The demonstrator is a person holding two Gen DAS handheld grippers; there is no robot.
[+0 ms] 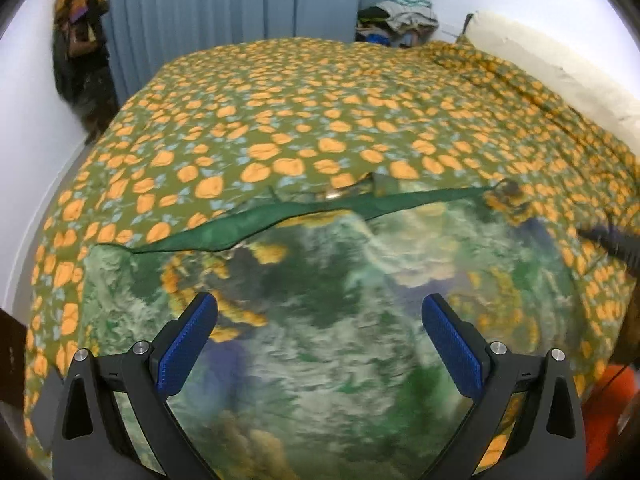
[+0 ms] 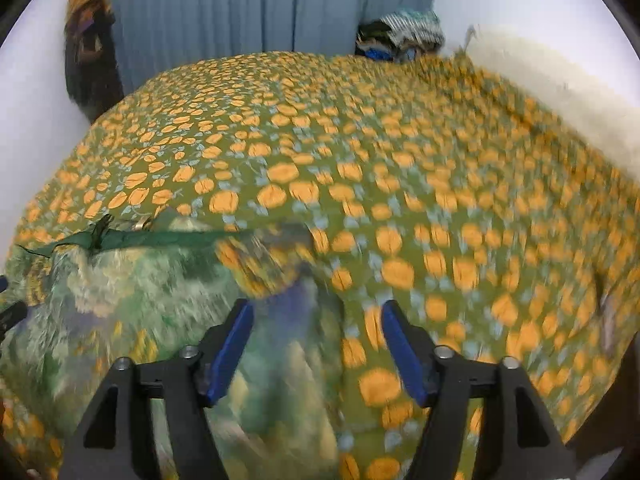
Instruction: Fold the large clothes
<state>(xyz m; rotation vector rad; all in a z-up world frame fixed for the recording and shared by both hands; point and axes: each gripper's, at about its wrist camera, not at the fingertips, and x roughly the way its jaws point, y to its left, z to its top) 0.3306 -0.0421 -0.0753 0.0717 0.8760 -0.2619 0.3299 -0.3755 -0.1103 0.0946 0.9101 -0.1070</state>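
1. Green-and-white printed cloth, the garment (image 1: 320, 320) with a dark green hem band (image 1: 248, 224), lies spread on the bedspread (image 1: 280, 120), an olive cover dotted with orange blossoms. It fills the lower half of the left wrist view, from about 8 o'clock through 6 to 4 o'clock.
2. The left gripper (image 1: 320, 320) is pitched steeply down over the middle of that garment. Its blue pads (image 1: 186, 344) stand far apart at 7 and 5 o'clock, jaws wide and holding nothing; whether the tips brush the cloth I cannot tell.
3. At 3 o'clock in the same view a dark object pokes in from the edge, too blurred to name.
4. In the right wrist view the garment (image 2: 140, 300) sits at 8 to 6 o'clock, its right-hand edge bunched near the centre, with bare bedspread (image 2: 440, 200) from 12 round to 4 o'clock.
5. The right gripper (image 2: 316, 344) also tilts sharply downward, above the garment's right edge where it meets the bedspread. Its jaws are apart, somewhat narrower than the left pair, and no cloth is pinched between the blue pads (image 2: 230, 354). The picture is smeared by motion.
6. Behind the bed, a blue curtain (image 1: 240, 0) hangs at 12 o'clock, dark hanging clothes (image 1: 80, 40) at 10 o'clock, a heap of laundry (image 1: 400, 20) at 1 o'clock, and a cream pillow (image 1: 560, 72) at 2 o'clock.
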